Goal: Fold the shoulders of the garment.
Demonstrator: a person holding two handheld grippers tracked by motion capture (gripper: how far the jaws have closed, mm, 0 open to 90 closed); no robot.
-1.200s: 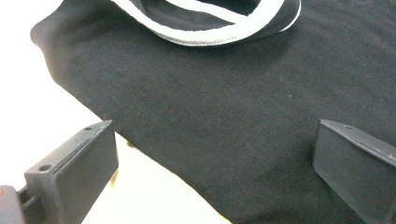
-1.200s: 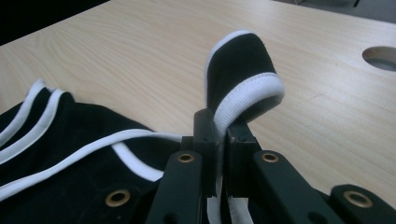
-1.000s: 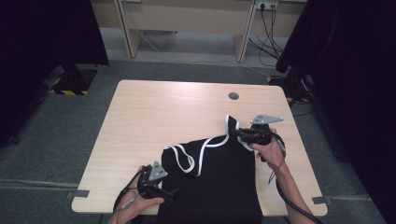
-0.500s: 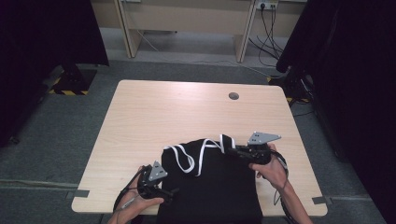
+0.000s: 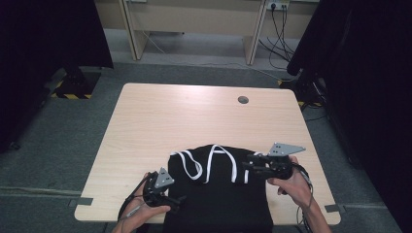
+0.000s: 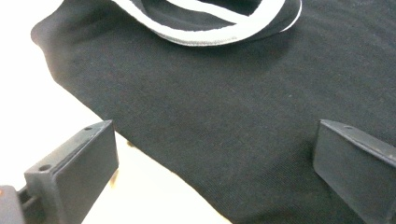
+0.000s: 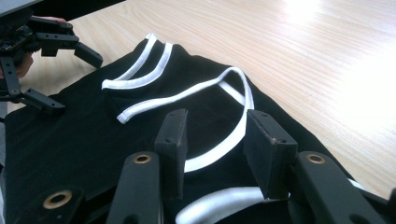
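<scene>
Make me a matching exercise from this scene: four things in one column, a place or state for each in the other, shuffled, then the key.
1. black garment
2. white trim
3. left gripper
4. round hole

A. far part of the table
B. open, at the garment's left edge
C. looped along the garment's far edge
D. spread at the near table edge

Pairs: 1-D, 2-C, 3-B, 4-A

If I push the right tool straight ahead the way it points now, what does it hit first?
Most likely the white trim strap of the black garment, which runs between the jaws of the right tool just ahead. They have just been opening and do not pinch it. Beyond lies more garment; depth is uncertain.
</scene>
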